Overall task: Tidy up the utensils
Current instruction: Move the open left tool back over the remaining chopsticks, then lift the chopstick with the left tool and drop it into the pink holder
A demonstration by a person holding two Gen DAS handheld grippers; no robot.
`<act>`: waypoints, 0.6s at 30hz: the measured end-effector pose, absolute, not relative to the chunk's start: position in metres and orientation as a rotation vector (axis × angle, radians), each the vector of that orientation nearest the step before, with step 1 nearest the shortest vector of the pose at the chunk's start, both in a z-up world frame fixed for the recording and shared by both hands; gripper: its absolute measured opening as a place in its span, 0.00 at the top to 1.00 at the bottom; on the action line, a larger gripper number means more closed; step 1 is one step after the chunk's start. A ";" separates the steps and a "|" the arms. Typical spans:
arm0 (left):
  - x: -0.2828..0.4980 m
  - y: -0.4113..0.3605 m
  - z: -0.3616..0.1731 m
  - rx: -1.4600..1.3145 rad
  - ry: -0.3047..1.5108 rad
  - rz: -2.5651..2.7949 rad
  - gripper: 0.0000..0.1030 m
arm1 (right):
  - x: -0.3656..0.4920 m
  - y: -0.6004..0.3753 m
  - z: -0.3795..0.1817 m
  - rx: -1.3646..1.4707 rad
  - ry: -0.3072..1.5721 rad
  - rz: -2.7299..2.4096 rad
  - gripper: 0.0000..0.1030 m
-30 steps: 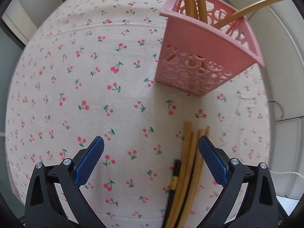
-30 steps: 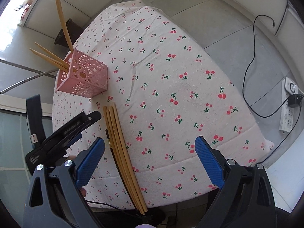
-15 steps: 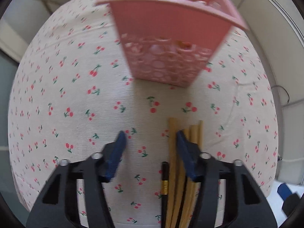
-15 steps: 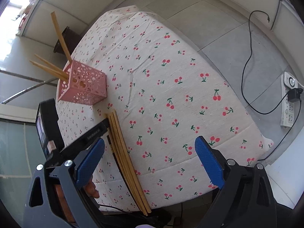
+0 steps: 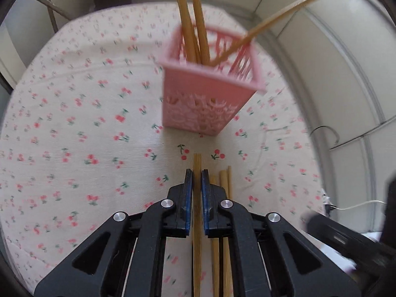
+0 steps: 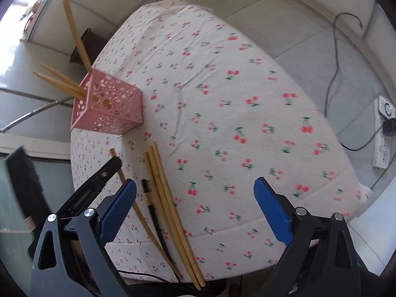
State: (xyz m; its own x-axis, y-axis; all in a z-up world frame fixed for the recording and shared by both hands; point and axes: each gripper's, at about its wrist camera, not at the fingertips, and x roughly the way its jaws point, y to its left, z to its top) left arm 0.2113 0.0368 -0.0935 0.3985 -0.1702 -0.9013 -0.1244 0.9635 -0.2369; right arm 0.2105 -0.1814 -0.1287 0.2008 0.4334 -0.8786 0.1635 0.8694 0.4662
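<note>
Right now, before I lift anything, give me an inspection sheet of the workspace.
Surface: cherry-print tablecloth, lightly wrinkled.
Job's things: pink basket holding bamboo chopsticks; loose chopsticks and one black chopstick on the cloth.
Clutter: nothing seen.
Grippers: left gripper, jaws just closed, shut on one bamboo chopstick; right gripper open, empty.
Cables: black cord to power strip.
Surroundings: tiled floor.

Open right tongs (image 6: 194,206) hover over wooden chopsticks (image 6: 170,212) near the pink basket (image 6: 109,106).
</note>
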 end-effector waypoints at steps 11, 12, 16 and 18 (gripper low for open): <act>0.171 0.080 -0.043 -0.306 1.080 -0.074 0.94 | 0.236 -0.105 -0.157 0.223 1.361 0.222 0.56; 0.172 0.081 -0.045 -0.314 1.082 -0.072 0.94 | 0.238 -0.103 -0.158 0.210 1.358 0.216 0.56; 0.169 0.089 -0.040 -0.328 1.081 -0.070 0.94 | 0.240 -0.097 -0.162 0.179 1.353 0.199 0.57; 0.169 0.091 -0.039 -0.330 1.079 -0.067 0.94 | 0.241 -0.092 -0.163 0.136 1.341 0.190 0.59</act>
State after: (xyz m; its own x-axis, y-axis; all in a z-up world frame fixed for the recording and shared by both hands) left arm 0.1689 0.0912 -0.0388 0.4753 -0.2135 -0.8535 -0.1060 0.9492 -0.2964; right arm 0.2413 -0.0918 -0.1627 0.2157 0.2146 -0.9526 -0.0583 0.9766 0.2068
